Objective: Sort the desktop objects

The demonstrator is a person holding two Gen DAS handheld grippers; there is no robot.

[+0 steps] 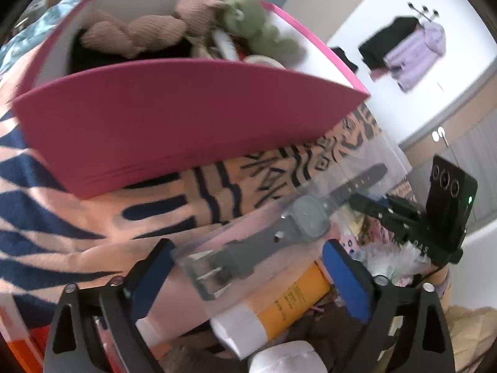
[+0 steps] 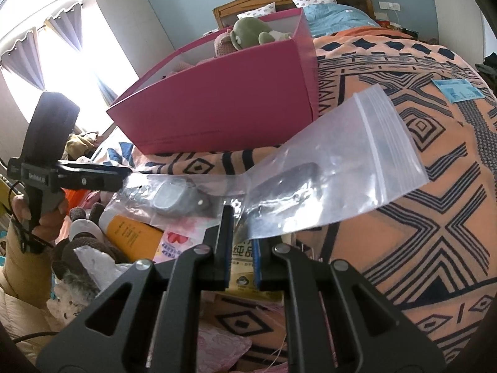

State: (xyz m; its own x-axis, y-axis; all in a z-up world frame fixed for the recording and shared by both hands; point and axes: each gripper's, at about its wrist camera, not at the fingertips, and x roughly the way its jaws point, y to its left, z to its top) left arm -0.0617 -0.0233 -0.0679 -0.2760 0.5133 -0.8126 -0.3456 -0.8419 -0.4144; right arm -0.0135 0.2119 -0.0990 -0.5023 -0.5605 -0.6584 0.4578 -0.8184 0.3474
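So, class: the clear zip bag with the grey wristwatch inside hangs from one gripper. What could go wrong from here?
1. The right gripper pinches only the edge of the clear zip bag; the grey wristwatch could drag it loose.
2. The open left gripper straddles the bag without pressing, so it gives no backup.
3. The pink box is already heaped with soft toys.

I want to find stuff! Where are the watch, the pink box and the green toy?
Grey wristwatch in clear plastic bag (image 1: 309, 216): left wrist view, on its face.
Pink cardboard box (image 2: 223, 105): right wrist view, front wall.
Green plush toy (image 2: 245, 32): right wrist view, its head.
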